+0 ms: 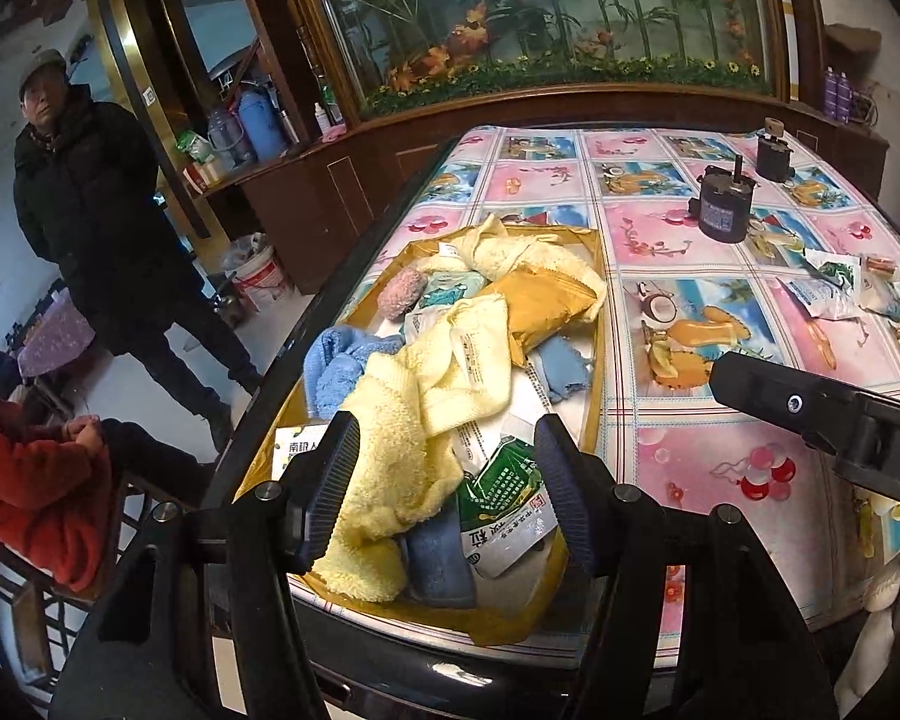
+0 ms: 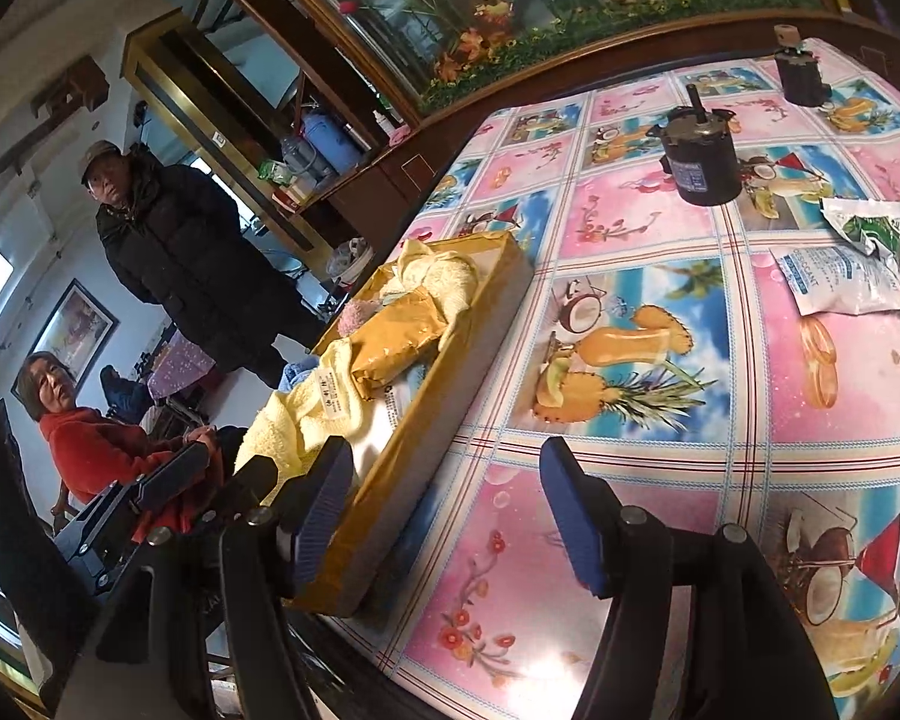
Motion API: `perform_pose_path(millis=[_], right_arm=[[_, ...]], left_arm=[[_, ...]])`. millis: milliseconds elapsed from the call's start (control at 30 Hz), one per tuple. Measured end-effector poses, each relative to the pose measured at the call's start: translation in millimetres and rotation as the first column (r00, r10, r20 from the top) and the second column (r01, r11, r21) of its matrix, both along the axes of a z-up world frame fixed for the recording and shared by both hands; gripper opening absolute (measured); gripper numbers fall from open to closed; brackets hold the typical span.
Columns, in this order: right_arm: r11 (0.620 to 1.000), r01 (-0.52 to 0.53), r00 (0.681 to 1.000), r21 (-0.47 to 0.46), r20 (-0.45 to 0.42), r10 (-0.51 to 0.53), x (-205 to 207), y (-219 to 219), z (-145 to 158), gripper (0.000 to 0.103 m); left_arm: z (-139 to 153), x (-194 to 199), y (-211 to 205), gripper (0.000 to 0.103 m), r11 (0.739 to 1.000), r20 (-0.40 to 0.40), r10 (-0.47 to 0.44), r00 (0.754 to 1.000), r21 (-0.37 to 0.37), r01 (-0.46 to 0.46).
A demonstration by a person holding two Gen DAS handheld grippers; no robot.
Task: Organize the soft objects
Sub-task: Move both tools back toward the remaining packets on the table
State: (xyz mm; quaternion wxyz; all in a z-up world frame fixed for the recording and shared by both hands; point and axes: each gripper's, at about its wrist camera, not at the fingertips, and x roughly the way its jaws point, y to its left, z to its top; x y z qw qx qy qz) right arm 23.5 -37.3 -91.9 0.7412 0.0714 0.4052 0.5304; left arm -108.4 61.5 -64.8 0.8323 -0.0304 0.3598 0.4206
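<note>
A shallow tan cardboard box (image 1: 597, 276) lies on the table's left side, filled with soft things: yellow towels (image 1: 402, 420), blue cloths (image 1: 342, 360), a pink fuzzy item (image 1: 399, 291), a tan padded packet (image 1: 540, 306) and a green-white pouch (image 1: 504, 510). My left gripper (image 1: 444, 492) is open, hovering over the box's near end with the yellow towel and pouch between its fingers, holding nothing. My right gripper (image 2: 444, 516) is open and empty beside the box's (image 2: 426, 438) near right corner, above the tablecloth. The right gripper's body shows in the left wrist view (image 1: 810, 414).
The table wears a pink and blue fruit-print cloth (image 2: 660, 240). Two black cylinders (image 2: 699, 156) (image 2: 801, 75) stand at the far side. White and green sachets (image 2: 846, 276) lie at right. Two people (image 1: 90, 228) (image 1: 36, 480) are left of the table. A wooden cabinet stands behind.
</note>
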Motion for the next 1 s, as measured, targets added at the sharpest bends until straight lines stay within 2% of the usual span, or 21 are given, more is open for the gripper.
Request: perform_pose_path(millis=[300,433,567,667,733,800,900,1000], right_arm=[[0.999,0.048,0.997,0.004,-0.053,-0.047,27,-16,-10,0.065],[0.992,0.119,0.991,0.03,-0.065,-0.117,54,-45,-1,0.065],[0.964,0.265,0.964,0.033,-0.037,-0.264,93,-90,11,0.065],[0.926,0.378,0.926,-0.013,0.0,-0.378,125,-119,15,0.065],[0.91,0.412,0.911,-0.046,0.014,-0.412,142,-127,15,0.065],[0.901,0.429,0.903,-0.068,0.017,-0.429,158,-133,14,0.065],[0.888,0.448,0.894,-0.101,0.036,-0.447,183,-135,12,0.065],[0.891,0.431,0.902,-0.144,0.058,-0.427,211,-127,8,0.065]], left_arm=[[-6,22,0,0.061,1.0,-0.037,-0.026,0.999,-0.011,0.025],[-1,37,-1,0.061,0.99,0.002,-0.103,0.995,-0.095,0.103],[2,61,-6,0.061,0.954,0.07,-0.197,0.978,-0.216,0.207],[1,87,-13,0.061,0.903,0.107,-0.277,0.955,-0.312,0.296],[-2,105,-20,0.061,0.865,0.127,-0.319,0.939,-0.366,0.343],[-4,120,-27,0.061,0.842,0.138,-0.348,0.927,-0.389,0.374],[-4,133,-36,0.061,0.828,0.159,-0.387,0.908,-0.373,0.419],[-7,145,-40,0.061,0.808,0.157,-0.425,0.891,-0.377,0.452]])
